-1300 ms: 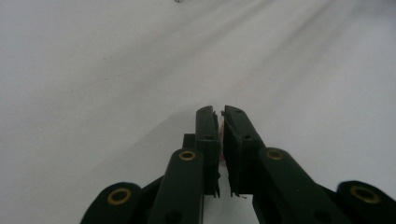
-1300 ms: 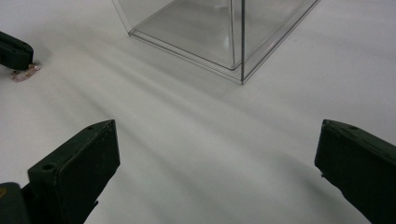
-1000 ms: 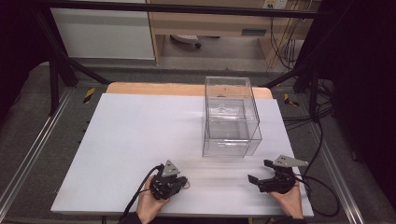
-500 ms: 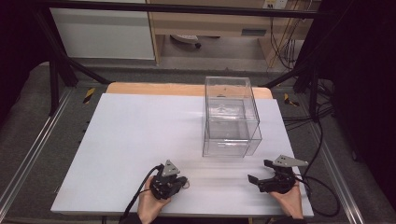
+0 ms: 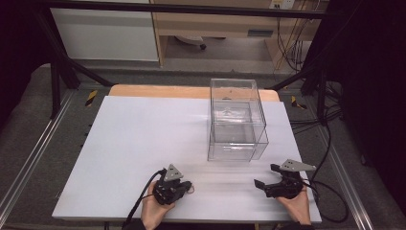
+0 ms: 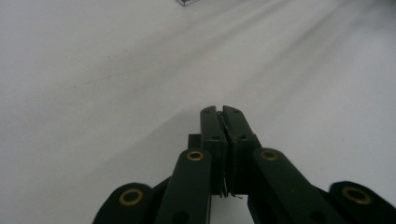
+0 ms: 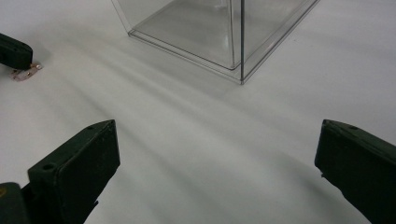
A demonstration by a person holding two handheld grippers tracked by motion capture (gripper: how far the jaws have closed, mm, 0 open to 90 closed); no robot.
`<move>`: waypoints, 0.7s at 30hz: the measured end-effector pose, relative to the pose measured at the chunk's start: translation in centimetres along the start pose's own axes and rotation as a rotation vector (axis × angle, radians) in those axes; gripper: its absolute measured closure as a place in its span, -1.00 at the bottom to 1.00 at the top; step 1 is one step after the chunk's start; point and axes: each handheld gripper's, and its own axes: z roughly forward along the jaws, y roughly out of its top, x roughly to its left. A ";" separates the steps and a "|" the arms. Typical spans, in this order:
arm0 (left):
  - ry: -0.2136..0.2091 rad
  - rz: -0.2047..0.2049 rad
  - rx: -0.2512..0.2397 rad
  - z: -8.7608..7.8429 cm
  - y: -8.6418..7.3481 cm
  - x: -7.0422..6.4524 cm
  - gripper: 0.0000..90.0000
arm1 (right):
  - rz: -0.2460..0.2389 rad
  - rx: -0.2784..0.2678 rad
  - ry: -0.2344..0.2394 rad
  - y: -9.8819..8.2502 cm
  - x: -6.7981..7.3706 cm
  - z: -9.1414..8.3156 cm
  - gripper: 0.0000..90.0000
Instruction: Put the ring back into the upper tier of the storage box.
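Nothing has moved: left gripper (image 5: 184,184) pinches a small metal piece (image 7: 27,72); right gripper (image 5: 266,176) gapes wide.

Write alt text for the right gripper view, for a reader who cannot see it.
The right gripper, jaws wide apart with nothing between them, faces a clear plastic box standing on a white table. At the left edge, the tip of the left gripper rests beside a small metal piece on the table.
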 end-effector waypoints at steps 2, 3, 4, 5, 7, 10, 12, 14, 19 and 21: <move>-0.003 0.001 -0.007 -0.2 0.0 0.1 0.95 | 0.000 0.000 0.000 0.0 0.0 0.0 -0.99; -0.005 -0.002 -0.011 -0.2 0.0 0.1 0.95 | 0.001 0.000 0.000 0.0 0.0 0.0 -0.99; -0.008 -0.001 -0.016 -0.4 0.1 0.2 0.95 | -0.001 0.000 0.000 0.0 0.0 0.0 -0.99; -0.009 -0.001 -0.022 -0.5 0.1 0.2 0.95 | -0.001 0.000 0.000 0.0 0.0 0.0 -0.99; -0.015 0.000 -0.035 -0.8 0.2 0.2 0.95 | -0.001 0.001 0.000 0.0 0.0 0.0 -0.99; -0.020 0.000 -0.054 -1.3 0.3 0.2 0.95 | 0.000 0.000 -0.001 0.0 0.0 0.0 -0.99; -0.021 -0.006 -0.066 -1.6 0.4 0.4 0.95 | -0.001 0.001 -0.001 0.0 0.0 0.0 -0.99; -0.020 -0.007 -0.079 -1.9 0.5 0.5 0.95 | -0.001 0.001 -0.001 0.0 0.0 0.0 -0.99; -0.017 -0.011 -0.107 -2.6 0.7 0.8 0.95 | -0.001 0.002 -0.001 0.0 0.0 0.0 -0.99; -0.016 -0.011 -0.119 -2.8 0.7 0.9 0.95 | -0.001 0.002 -0.001 0.0 0.0 0.0 -0.99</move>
